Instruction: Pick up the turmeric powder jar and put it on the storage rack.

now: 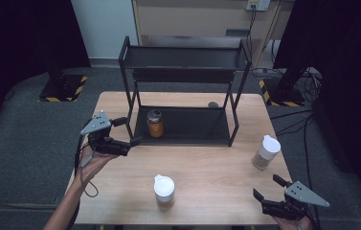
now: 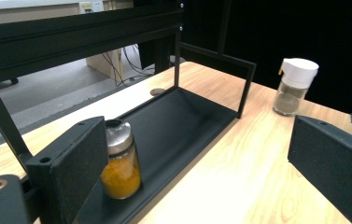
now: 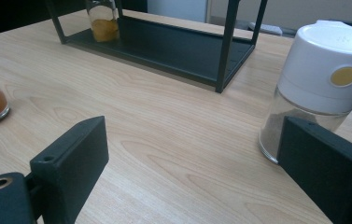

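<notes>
My left hand-held gripper (image 1: pixel 131 132) hovers at the rack's left end, jaws apart and empty. Just ahead of it, the glass jar of orange-yellow powder (image 1: pixel 155 123), metal-capped and upright, stands at the left end of the black metal rack's (image 1: pixel 187 125) bottom shelf. At centre front on the pale wood-grain desk (image 1: pixel 216 167), a white-lidded jar of brown spice (image 1: pixel 164 191) stands well apart from both grippers. My right hand-held gripper (image 1: pixel 266 188) sits low at the desk's right front, jaws wide and holding nothing. The white-capped shaker of grey powder (image 1: pixel 266 152), a clear upright cylinder, stands just ahead and slightly right of it, much nearer this hand than the left. Likely next: close on it across the glass body.
</notes>
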### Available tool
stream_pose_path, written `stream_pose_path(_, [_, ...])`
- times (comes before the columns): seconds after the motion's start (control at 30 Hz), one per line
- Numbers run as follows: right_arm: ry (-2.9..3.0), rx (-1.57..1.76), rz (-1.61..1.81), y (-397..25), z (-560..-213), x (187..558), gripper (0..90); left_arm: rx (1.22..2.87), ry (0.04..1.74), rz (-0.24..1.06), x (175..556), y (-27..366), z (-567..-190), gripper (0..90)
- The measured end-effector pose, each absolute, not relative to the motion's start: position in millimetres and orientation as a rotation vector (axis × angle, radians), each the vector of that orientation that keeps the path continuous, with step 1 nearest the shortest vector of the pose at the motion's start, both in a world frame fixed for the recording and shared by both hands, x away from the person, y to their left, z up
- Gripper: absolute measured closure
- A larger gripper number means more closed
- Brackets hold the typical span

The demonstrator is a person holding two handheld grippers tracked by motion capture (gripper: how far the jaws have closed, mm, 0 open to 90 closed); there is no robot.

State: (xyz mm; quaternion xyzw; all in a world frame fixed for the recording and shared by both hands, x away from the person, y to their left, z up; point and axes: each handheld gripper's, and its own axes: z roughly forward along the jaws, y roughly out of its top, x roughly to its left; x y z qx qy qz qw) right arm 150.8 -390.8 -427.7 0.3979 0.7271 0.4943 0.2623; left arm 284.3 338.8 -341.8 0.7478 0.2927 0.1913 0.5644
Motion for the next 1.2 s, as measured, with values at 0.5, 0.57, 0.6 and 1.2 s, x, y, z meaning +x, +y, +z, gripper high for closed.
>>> stream_pose_path(0.5, [1.975, 1.080, 1.335, -390.8, -426.9, 151.6, 8.8, 1.731, 0.724, 0.493, 238.6, 357.5, -373.3, 3.7])
stream_pose_path(0.57, [1.976, 1.080, 1.334, -390.7, -426.9, 151.6, 8.8, 1.721, 0.734, 0.494, 232.7, 360.8, -378.8, 3.6])
stream_pose_path(0.6, [1.976, 1.080, 1.333, -390.6, -426.8, 151.6, 8.9, 1.715, 0.735, 0.497, 229.3, 362.1, -381.7, 3.7])
stream_pose_path(1.2, [1.976, 1.079, 1.331, -390.4, -426.4, 151.2, 8.8, 1.685, 0.769, 0.553, 183.6, 373.9, -418.2, 4.2])
